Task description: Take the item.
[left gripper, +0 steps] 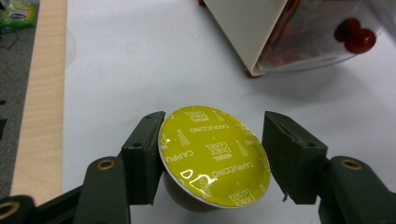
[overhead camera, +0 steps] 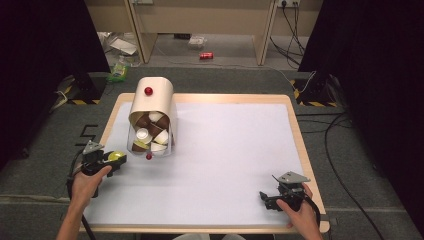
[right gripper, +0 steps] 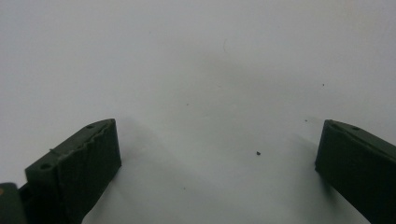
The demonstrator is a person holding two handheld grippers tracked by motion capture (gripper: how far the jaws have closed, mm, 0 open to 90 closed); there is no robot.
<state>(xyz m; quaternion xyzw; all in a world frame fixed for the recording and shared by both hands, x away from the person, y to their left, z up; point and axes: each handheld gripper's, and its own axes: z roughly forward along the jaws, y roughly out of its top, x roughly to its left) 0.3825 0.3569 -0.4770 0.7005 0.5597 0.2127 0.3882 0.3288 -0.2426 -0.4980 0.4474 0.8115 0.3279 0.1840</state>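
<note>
A coffee capsule with a yellow foil lid (left gripper: 214, 156) sits between the jaws of my left gripper (left gripper: 212, 158), which is shut on it just above the white mat. In the high view this gripper (overhead camera: 116, 159) and the capsule (overhead camera: 114, 156) are at the table's left. They are just left of a cream capsule holder (overhead camera: 151, 120) lying on its side with several brown and white capsules inside. My right gripper (overhead camera: 265, 199) rests near the front right corner. Its jaws stand wide open (right gripper: 217, 163) over bare white mat with nothing between them.
The holder's cream wall (left gripper: 252, 32) and red knobs (left gripper: 359, 39) lie just beyond the held capsule. A white mat (overhead camera: 230, 150) covers the wooden table (overhead camera: 298, 135). A red can (overhead camera: 206, 56) and cables lie on the floor behind.
</note>
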